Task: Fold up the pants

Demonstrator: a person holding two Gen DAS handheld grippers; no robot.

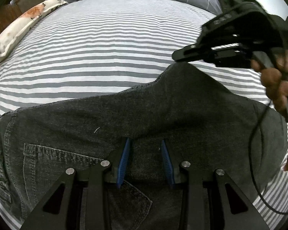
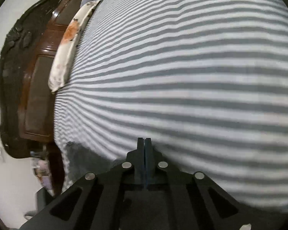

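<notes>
I see dark grey denim pants (image 1: 124,118) spread on grey-and-white striped bedsheet (image 1: 105,48), long axis running left-right, waistband and back pocket at left. Left gripper (image 1: 146,161): blue pads part-open, pressed down onto denim mid-garment; whether fabric is pinched between them, cannot tell. Right gripper (image 1: 177,54): jaws fully together, raised corner of denim peaks at its tip, apparently pinched. I judge right gripper carries the fold; pants lie below and left of it.
</notes>
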